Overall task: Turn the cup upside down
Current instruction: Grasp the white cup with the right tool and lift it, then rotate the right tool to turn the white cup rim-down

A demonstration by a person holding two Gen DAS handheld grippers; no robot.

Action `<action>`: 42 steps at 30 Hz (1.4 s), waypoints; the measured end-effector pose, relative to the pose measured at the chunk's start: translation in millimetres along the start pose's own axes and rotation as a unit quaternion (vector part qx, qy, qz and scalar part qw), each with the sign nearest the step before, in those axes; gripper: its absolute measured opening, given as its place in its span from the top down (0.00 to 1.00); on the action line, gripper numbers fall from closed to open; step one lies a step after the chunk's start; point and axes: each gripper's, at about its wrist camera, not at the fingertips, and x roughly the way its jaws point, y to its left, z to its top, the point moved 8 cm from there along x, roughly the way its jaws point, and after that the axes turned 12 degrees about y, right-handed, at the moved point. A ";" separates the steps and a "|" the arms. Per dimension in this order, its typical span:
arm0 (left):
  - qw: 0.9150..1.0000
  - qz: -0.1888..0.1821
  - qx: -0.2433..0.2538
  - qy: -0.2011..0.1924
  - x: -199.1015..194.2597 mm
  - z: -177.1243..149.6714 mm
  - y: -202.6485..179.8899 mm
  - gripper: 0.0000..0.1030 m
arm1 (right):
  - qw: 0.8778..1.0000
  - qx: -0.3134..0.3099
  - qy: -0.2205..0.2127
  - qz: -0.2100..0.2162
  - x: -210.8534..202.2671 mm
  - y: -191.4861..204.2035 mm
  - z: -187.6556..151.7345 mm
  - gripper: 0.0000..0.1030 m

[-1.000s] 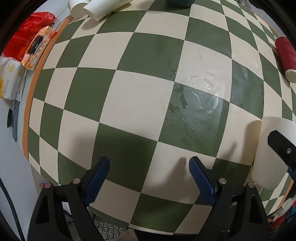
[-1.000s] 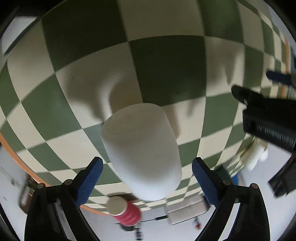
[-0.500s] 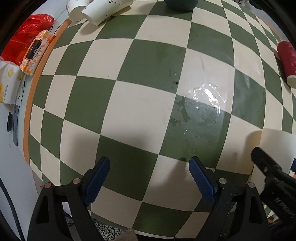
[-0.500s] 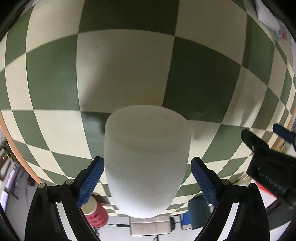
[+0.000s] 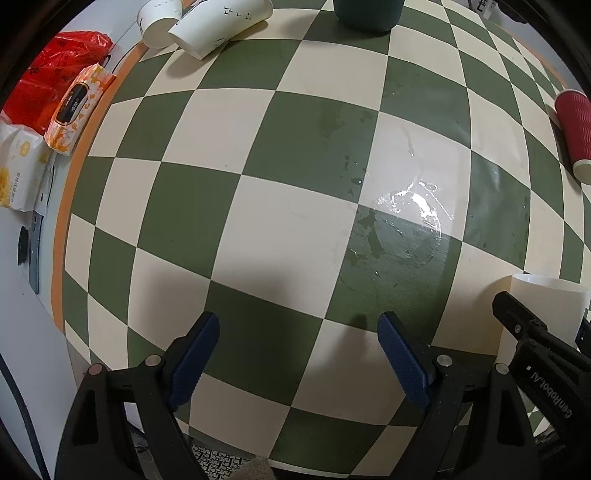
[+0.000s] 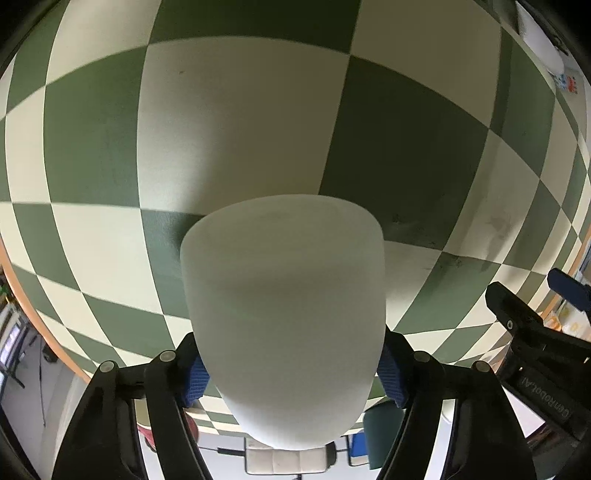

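Note:
A plain white paper cup [image 6: 284, 306] fills the middle of the right wrist view, its far end towards the green-and-cream checked table [image 6: 236, 122]. My right gripper [image 6: 291, 369] is shut on it, blue pads pressed on both sides. The same cup [image 5: 543, 306] shows at the right edge of the left wrist view, on the table, with the right gripper's black frame across it. My left gripper [image 5: 299, 354] is open and empty, low over the table's near part.
Two white paper cups [image 5: 218, 26] lie on their sides at the far left. A dark teal cup [image 5: 365, 14] stands at the far edge. A red ribbed cup [image 5: 572, 133] lies at the right. Snack packets [image 5: 77, 107] sit left. A wet patch [image 5: 406, 221] glistens mid-table.
My right gripper has closed from wide open onto the white cup, and its view has turned over the table. The left gripper has stayed open and shifted slightly.

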 end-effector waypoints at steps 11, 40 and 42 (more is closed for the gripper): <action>1.000 0.004 0.003 -0.009 -10.4 1.0 -2.2 0.15 | 0.986 0.130 -0.015 0.099 10.4 -16.5 -41.9 0.28; 0.998 0.014 0.049 -0.032 -39.4 -5.3 -39.1 0.15 | 0.576 0.639 -0.113 0.497 113.9 -70.7 -167.4 0.27; 0.998 0.015 0.049 -0.032 -38.7 -5.0 -41.5 0.15 | 0.549 0.654 -0.113 0.507 127.0 -70.9 -178.6 0.27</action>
